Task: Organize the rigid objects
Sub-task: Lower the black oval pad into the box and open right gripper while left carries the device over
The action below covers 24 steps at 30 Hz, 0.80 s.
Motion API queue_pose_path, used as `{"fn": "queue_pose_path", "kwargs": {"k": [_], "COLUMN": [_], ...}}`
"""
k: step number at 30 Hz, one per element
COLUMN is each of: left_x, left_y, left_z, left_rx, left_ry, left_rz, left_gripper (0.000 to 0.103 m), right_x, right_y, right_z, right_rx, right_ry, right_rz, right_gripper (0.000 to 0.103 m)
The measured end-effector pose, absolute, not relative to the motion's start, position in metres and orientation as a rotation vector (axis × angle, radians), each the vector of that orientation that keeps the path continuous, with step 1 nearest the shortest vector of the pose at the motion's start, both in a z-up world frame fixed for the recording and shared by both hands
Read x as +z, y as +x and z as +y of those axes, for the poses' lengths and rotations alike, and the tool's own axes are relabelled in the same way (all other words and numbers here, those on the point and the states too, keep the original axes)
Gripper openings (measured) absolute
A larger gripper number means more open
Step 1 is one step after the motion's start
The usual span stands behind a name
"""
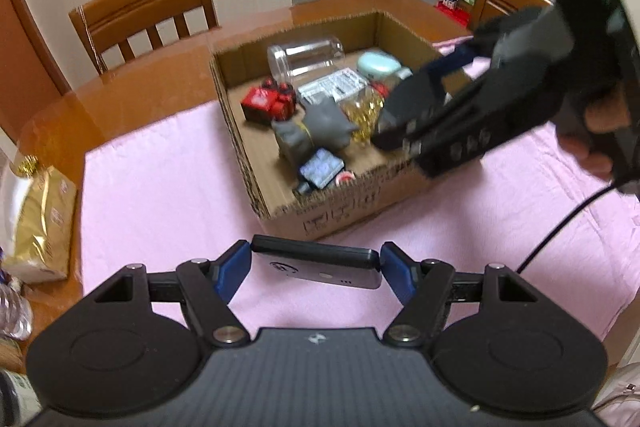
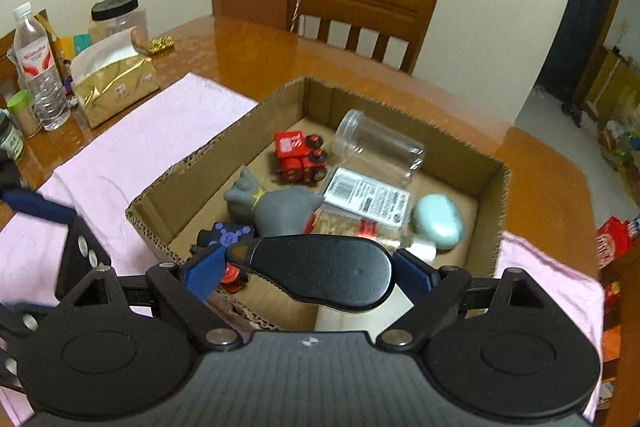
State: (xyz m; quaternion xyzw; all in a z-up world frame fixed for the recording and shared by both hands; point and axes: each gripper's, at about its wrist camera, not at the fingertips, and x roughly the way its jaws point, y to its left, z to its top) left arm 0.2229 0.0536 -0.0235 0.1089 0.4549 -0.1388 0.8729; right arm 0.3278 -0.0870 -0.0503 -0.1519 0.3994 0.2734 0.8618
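Note:
My left gripper [image 1: 315, 254] is shut on a flat grey and black device [image 1: 324, 271], held across its blue pads above the pink cloth [image 1: 160, 187]. Ahead stands an open cardboard box [image 1: 280, 213] holding a red toy truck [image 1: 268, 103], a grey toy figure [image 1: 316, 131], a clear jar [image 1: 308, 57] and a teal case [image 1: 376, 65]. My right gripper [image 2: 310, 259] is shut on a black rounded object [image 2: 320, 273], over the near rim of the box [image 2: 160, 195]. From the left wrist view, the right gripper [image 1: 420, 103] reaches over the box from the right.
Two wooden chairs [image 1: 144, 15] [image 1: 508, 1] stand at the far sides of the glossy wooden table [image 2: 248, 43]. A gold tissue pack [image 2: 116, 87], a water bottle [image 2: 38, 67] and a lidded jar [image 2: 118, 17] crowd the table's left end. A cable [image 1: 560, 227] trails over the cloth.

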Motion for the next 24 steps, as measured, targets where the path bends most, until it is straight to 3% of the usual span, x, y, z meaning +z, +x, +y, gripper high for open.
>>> {"fn": "queue_pose_path", "kwargs": {"k": [4, 16, 24], "left_x": [-0.01, 0.013, 0.002], "left_y": [0.232, 0.288, 0.343], "left_z": [0.053, 0.031, 0.005], "left_rx": [-0.286, -0.297, -0.326], "left_ry": [0.242, 0.276, 0.245], "left_rz": [0.917, 0.811, 0.795], "left_gripper": [0.07, 0.07, 0.07], "right_x": [-0.056, -0.041, -0.038], "right_y": [0.327, 0.307, 0.301], "right_z": [-0.084, -0.112, -0.13], "right_rx": [0.588, 0.525, 0.452], "right_ry": [-0.314, -0.251, -0.217], "right_rz": [0.859, 0.845, 0.841], "right_gripper": [0.103, 0.103, 0.103]}}
